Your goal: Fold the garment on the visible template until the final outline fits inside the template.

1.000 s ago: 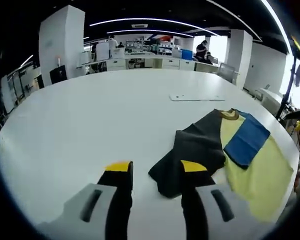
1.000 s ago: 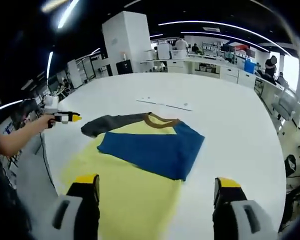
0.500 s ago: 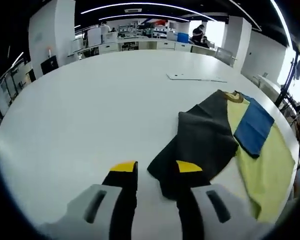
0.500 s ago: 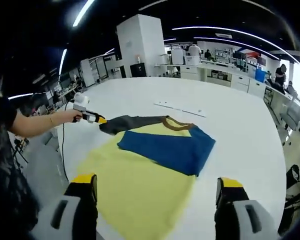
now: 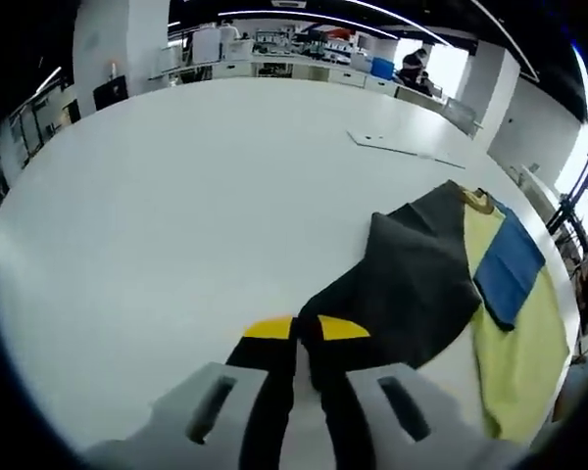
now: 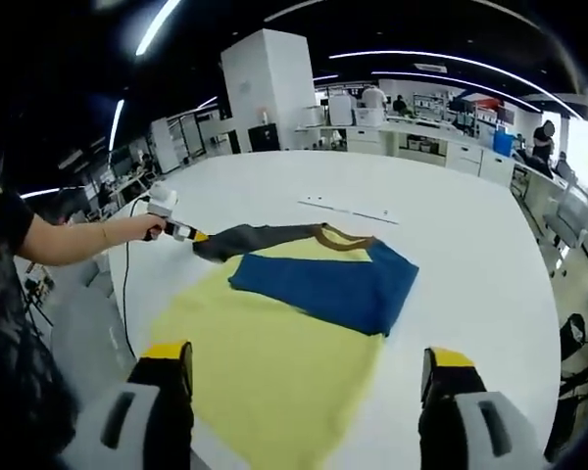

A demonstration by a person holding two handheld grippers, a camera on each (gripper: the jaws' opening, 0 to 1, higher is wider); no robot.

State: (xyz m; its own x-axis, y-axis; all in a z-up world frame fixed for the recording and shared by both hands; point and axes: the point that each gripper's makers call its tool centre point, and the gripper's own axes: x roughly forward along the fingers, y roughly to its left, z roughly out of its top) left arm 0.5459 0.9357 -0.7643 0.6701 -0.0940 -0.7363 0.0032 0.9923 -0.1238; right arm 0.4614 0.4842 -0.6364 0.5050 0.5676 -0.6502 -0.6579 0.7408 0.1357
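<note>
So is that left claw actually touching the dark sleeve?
Touching. In the left gripper view the left gripper has its jaws closed on the dark sleeve at its cuff.

Left gripper (image 5: 296, 331) low at near edge, jaws nearly together (a sliver apart); right gripper (image 6: 309, 367) raised, jaws spread wide; forearm (image 6: 64, 240) outstretched at left.

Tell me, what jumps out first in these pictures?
A pale yellow garment lies spread on the big white table, with a blue sleeve folded across it and a dark grey sleeve stretched out to the side. The left gripper is shut on the tip of that grey sleeve, while the right gripper hangs open above the yellow cloth.
</note>
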